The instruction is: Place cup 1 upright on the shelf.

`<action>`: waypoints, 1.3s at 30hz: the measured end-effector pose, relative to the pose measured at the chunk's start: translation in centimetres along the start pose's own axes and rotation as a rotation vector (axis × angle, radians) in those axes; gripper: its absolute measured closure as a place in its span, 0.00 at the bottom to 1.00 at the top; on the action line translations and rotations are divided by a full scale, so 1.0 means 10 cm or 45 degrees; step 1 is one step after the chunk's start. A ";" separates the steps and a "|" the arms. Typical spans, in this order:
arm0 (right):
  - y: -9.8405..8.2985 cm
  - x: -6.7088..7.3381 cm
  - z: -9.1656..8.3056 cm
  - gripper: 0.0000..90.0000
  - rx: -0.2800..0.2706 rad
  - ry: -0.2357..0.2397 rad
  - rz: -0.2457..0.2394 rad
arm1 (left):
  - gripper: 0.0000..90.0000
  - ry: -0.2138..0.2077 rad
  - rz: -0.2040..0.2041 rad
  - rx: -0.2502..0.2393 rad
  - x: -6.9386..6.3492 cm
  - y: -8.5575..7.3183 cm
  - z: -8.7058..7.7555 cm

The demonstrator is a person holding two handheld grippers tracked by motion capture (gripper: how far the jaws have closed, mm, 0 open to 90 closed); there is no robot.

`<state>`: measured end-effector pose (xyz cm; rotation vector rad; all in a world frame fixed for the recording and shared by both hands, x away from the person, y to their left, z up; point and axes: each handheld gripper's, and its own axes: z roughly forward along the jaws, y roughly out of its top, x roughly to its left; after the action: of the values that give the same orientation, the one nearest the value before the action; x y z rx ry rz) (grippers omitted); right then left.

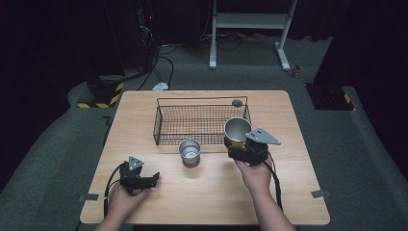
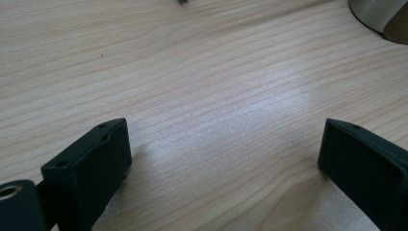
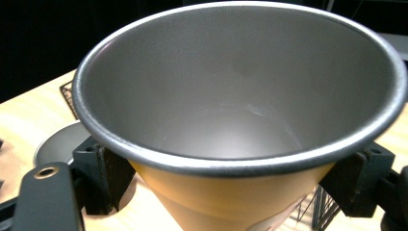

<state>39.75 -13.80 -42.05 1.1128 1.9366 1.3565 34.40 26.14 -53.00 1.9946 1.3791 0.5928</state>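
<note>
Steel cup (image 1: pixel 237 130) with the orange outside is clamped in your right gripper (image 1: pixel 247 150), held up at the basket's (image 1: pixel 202 122) right front corner. Your left gripper (image 1: pixel 139 180) sits near the table's (image 1: pixel 202 197) front-left, jaws apart, nothing between them.

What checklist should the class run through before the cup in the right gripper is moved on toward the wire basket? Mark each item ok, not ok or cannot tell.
1. Right gripper clamps the orange cup from both sides below its rim: ok.
2. Held cup has nothing inside: ok.
3. Wire basket has free floor space for a cup: ok.
4. Second metal cup stands clear of the held cup, in front of the basket: ok.
5. Left gripper open, holding nothing, over bare table: ok.
6. Held cup's base clears the basket's front wall: cannot tell.
</note>
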 end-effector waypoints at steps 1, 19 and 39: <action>0.02 0.00 0.02 0.18 -0.001 -0.001 0.001 | 0.05 0.001 0.001 0.000 0.00 0.00 0.00; 0.24 -0.10 0.33 0.18 0.017 -0.043 0.019 | 0.05 0.000 0.000 0.000 0.00 0.00 0.00; 0.38 -0.28 0.75 0.18 0.071 -0.120 0.066 | 0.05 0.001 0.001 0.000 0.00 0.00 0.00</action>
<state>48.36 -11.85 -41.32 1.2389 1.9001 1.2602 34.40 26.14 -52.99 1.9953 1.3787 0.5938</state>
